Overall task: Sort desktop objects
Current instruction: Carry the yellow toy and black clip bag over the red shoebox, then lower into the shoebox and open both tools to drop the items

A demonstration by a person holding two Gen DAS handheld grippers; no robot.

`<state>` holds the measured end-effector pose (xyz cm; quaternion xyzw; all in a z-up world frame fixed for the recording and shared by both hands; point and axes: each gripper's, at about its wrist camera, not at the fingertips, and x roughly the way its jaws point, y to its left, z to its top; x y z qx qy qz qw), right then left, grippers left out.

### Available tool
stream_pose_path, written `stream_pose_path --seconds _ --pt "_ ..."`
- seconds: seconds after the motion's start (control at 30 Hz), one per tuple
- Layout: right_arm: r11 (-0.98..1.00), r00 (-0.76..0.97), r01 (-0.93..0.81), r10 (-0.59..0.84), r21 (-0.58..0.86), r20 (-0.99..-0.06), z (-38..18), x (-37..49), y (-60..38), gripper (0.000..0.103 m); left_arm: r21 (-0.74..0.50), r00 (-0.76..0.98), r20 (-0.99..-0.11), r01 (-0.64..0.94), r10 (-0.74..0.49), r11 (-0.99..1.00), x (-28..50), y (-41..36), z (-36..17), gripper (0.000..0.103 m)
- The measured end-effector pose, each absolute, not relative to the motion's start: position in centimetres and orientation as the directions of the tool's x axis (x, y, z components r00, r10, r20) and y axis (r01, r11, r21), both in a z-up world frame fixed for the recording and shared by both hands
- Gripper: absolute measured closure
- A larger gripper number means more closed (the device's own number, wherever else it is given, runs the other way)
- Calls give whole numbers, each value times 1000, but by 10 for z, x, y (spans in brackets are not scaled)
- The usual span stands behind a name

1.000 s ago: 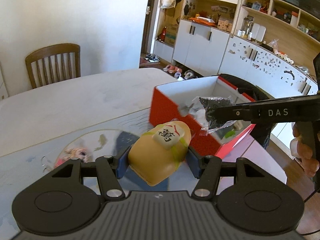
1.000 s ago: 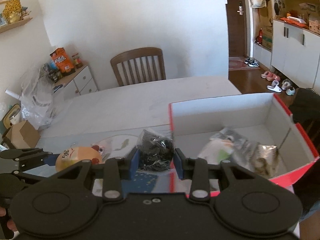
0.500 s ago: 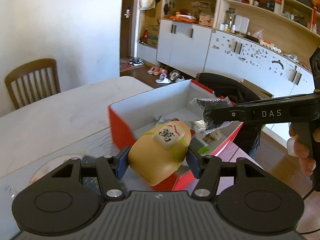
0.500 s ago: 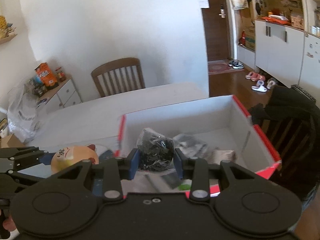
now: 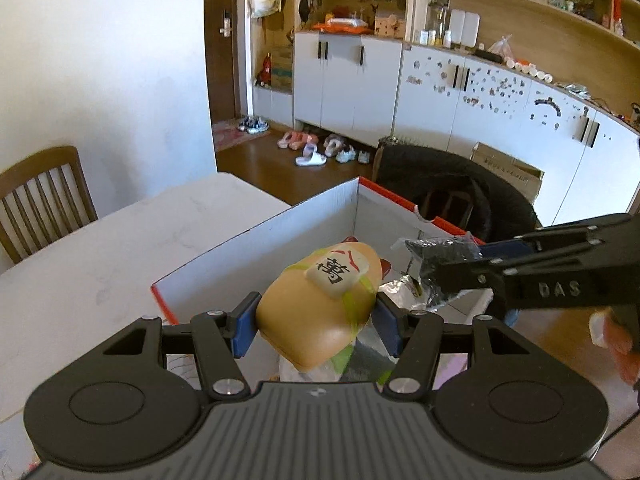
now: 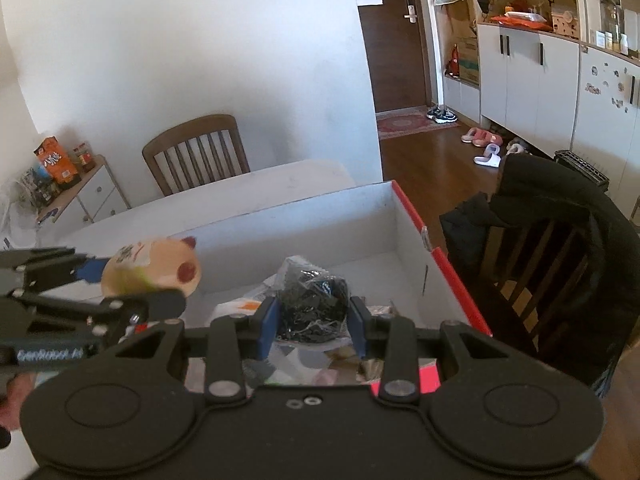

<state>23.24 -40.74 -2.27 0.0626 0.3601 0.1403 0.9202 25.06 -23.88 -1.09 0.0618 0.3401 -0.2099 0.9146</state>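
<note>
Bright, even daylight; fisheye bending at edges, slight motion blur.

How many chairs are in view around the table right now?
2. A bare wooden chair stands at the table's far side by the white wall. A second chair, draped with a black coat, stands beside the red box. Others may be out of view.

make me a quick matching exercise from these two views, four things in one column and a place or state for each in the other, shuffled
Things:
1. cat figurine
2. bag of black clips
3. red box
4. black coat

Places or states:
A. draped over a chair beside the table
B. clamped in the left gripper
C. open on the table, packets inside
D. clamped in the right gripper

Pairs: 1-B, 2-D, 3-C, 4-A
</note>
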Motion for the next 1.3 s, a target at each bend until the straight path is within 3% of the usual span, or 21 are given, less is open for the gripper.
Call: stream_pose_path --seconds 0.4,0.63,1.3 --pt "955 649 -206 298 216 -700 -49 278 -410 66 -61 570 -769 387 -290 920 322 -253 -41 44" --pt "951 590 -232 305 204 -748 -69 304 -399 66 -18 532 -814 379 -233 925 343 -253 -58 44" --pt "945 552 -303 277 120 -787 -86 322 -379 63 7 456 -871 381 -182 924 353 -257 -77 43"
